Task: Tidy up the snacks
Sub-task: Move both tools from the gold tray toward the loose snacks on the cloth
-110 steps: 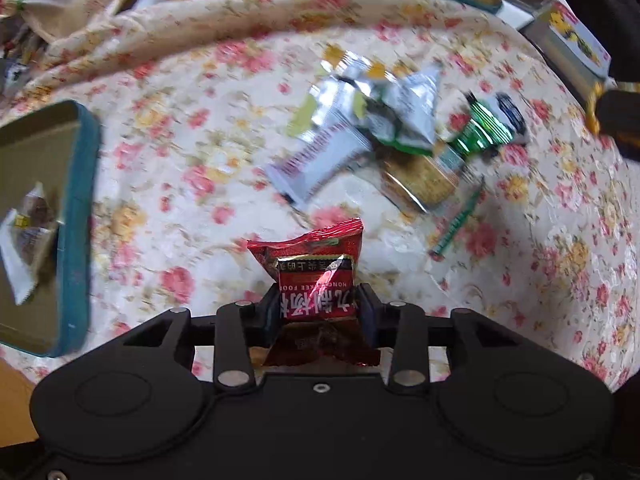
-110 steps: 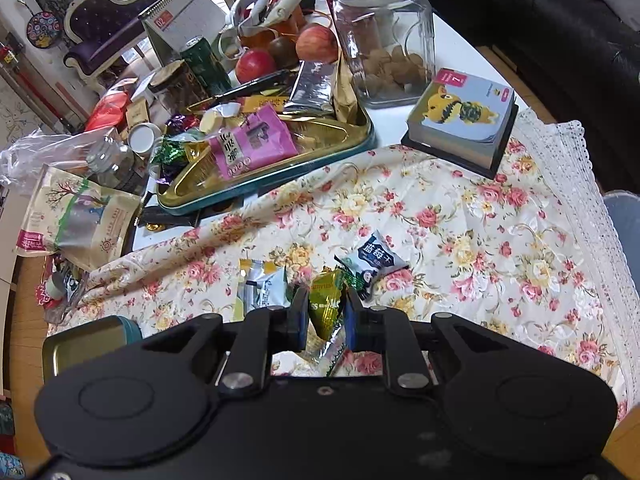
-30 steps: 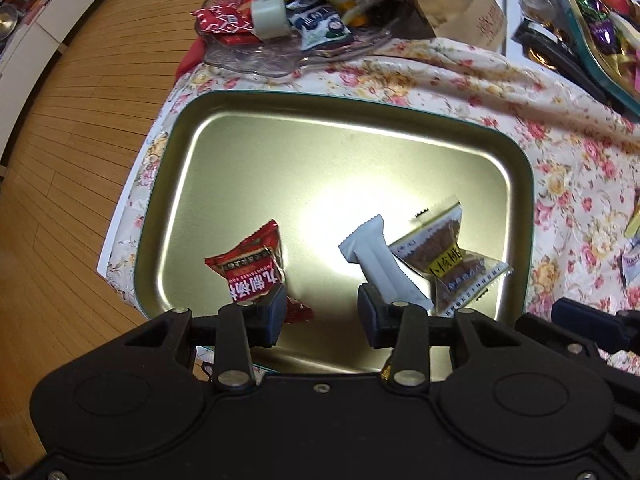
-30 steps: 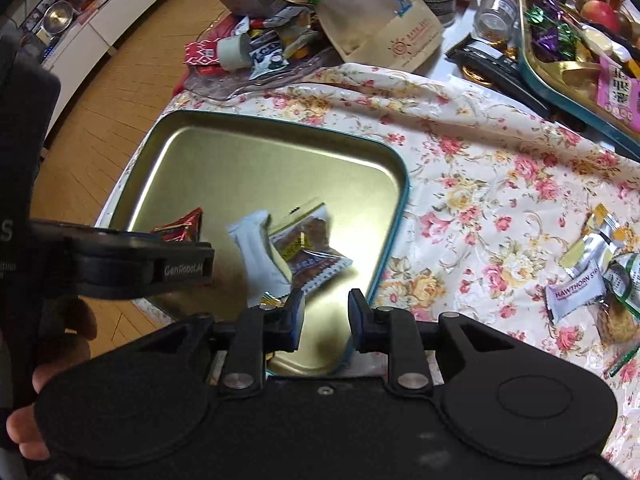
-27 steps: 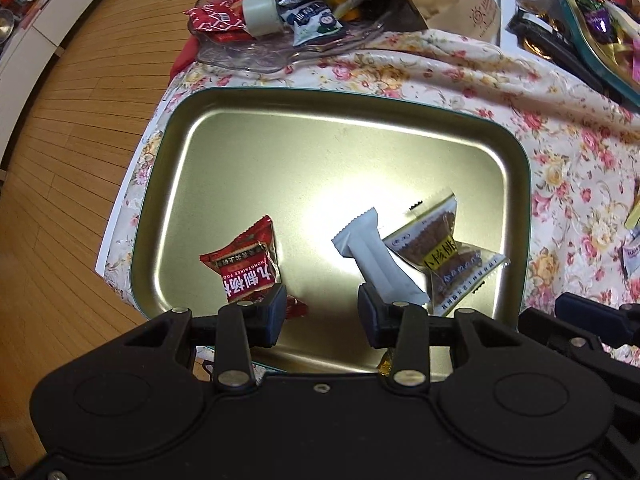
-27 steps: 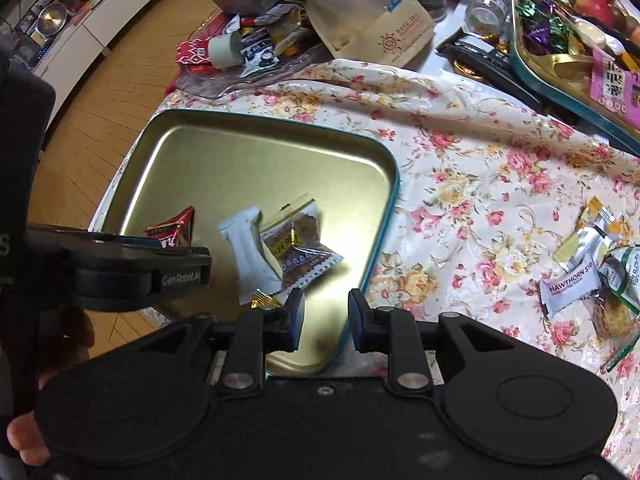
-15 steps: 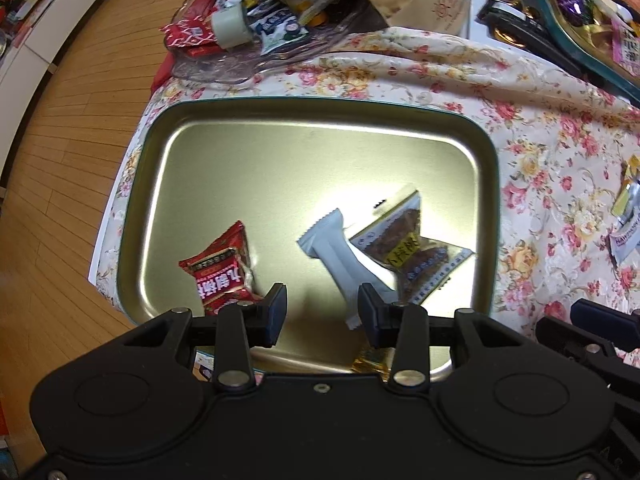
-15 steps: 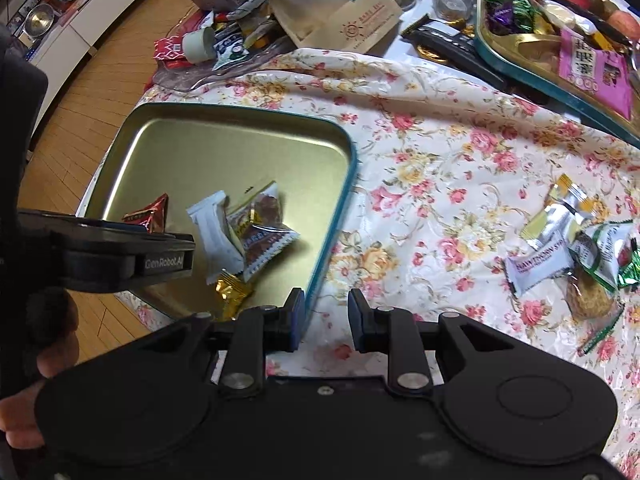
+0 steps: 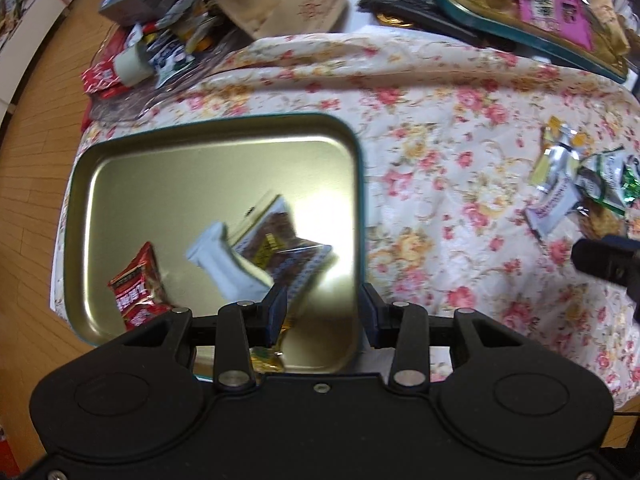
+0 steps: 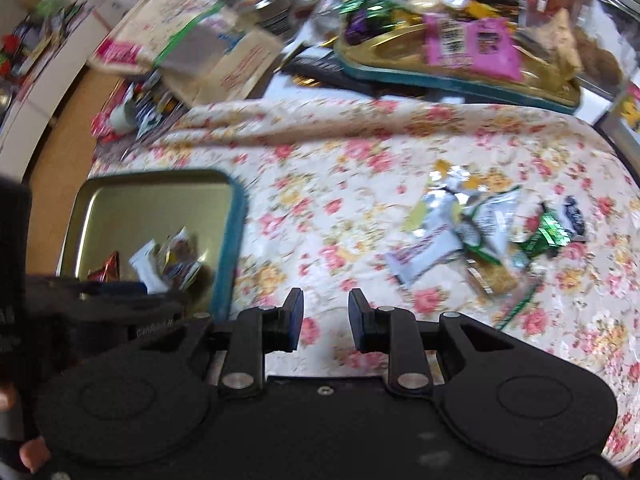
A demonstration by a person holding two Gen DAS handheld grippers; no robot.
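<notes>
Both claws hover empty over a flower-clothed bench (image 10: 344, 184). The left claw (image 9: 322, 312), fingers spread, hangs above the near right corner of a gold tray (image 9: 160, 184) holding a red packet (image 9: 136, 292), a white packet (image 9: 224, 264) and a brown one (image 9: 280, 248). The right claw (image 10: 322, 320), slightly parted and just now opening wider, sits above bare cloth, loose snacks (image 10: 480, 236) beyond it to the right.
</notes>
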